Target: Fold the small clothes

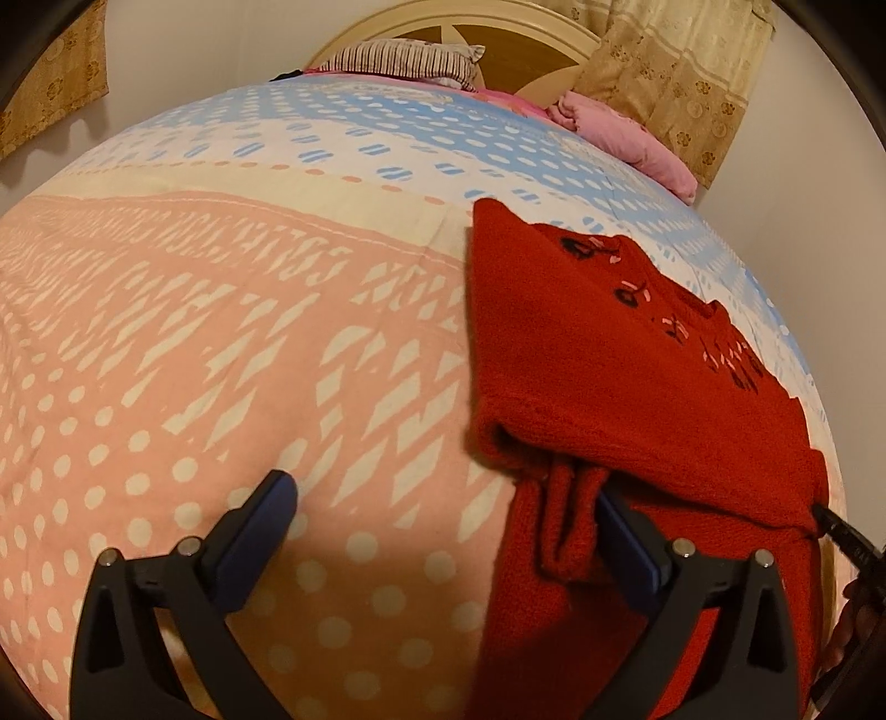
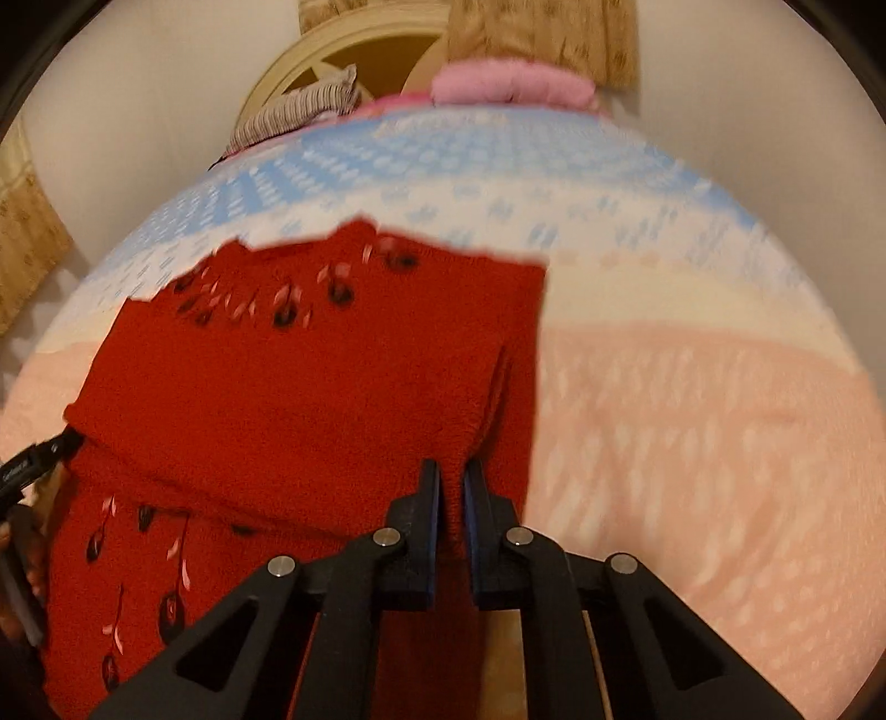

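A small red knitted sweater [image 1: 620, 387] with dark and pink embroidery lies partly folded on the bed. It also shows in the right wrist view [image 2: 288, 399]. My left gripper [image 1: 443, 501] is open and low over the bedspread. Its right finger [image 1: 626, 531] lies against the sweater's left folded edge; its left finger is on bare bedspread. My right gripper [image 2: 452, 482] is shut on a fold of the sweater near its right edge. The tip of the other gripper shows at each view's edge.
The bed has a pink, cream and blue patterned bedspread [image 1: 232, 343]. A striped pillow [image 1: 404, 58] and a pink blanket [image 1: 620, 138] lie by the wooden headboard [image 1: 531, 39]. Curtains [image 1: 681, 72] hang at the far right.
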{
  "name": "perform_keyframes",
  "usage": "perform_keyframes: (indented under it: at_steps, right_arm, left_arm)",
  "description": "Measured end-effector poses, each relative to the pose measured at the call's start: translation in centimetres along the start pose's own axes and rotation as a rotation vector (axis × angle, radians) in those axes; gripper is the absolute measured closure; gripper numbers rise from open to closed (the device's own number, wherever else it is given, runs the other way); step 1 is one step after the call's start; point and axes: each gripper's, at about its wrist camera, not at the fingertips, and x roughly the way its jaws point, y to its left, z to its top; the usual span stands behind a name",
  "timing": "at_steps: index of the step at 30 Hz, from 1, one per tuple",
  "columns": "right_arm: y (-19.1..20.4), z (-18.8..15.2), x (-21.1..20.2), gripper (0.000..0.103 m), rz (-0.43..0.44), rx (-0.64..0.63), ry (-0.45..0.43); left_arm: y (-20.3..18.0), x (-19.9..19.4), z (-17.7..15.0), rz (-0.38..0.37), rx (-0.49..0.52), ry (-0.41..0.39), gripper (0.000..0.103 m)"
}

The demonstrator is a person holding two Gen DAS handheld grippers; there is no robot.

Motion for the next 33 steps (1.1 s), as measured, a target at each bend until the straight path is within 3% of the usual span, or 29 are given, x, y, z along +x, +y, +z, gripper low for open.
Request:
perform_keyframes:
  at_steps: [3, 5, 6, 10, 14, 18, 23, 25, 33]
  right_arm:
    - [-0.3, 0.0, -0.9, 0.086, -0.006, 0.018, -0.014]
    - [-0.5, 0.2, -1.7, 0.060, -0.040, 0.041, -0.018]
    - [-0.3, 0.4, -2.3, 0.057, -0.059, 0.033, -0.037]
    - [1.5, 1.5, -4.2, 0.057, -0.010, -0.014, -0.110]
    - [3.6, 2.8, -3.1, 0.057, 0.081, -0.044, -0.104]
    - [4.6, 3.3, -0.1, 0.057, 0.054, -0.056, -0.065]
    - [4.2, 1.9, 1.8, 0.057, 0.007, -0.099, 0.004]
    - [3.8, 1.3, 1.5, 0.057, 0.018, -0.107, -0.006]
    - [3.6, -0.6, 0.5, 0.057, 0.012, -0.089, -0.021]
  left_arm:
    - [0.1, -0.2, 0.0, -0.002, -0.003, -0.007, 0.000]
    - [0.5, -0.8, 0.1, -0.011, -0.025, -0.017, 0.000]
    - [0.7, -1.2, 0.1, -0.003, -0.037, -0.022, 0.000]
    - [-0.4, -3.7, 0.3, 0.087, 0.042, -0.122, 0.000]
    - [-2.1, -5.4, 1.5, 0.147, 0.129, -0.220, 0.000]
    - [-3.6, -3.9, 2.7, 0.184, 0.192, -0.226, 0.000]
    - [-3.8, 0.0, 3.1, 0.226, 0.221, -0.144, 0.000]
    - [-3.5, 1.0, 2.9, 0.208, 0.214, -0.106, 0.000]
    - [-3.6, 0.9, 2.7, 0.190, 0.216, -0.106, 0.000]
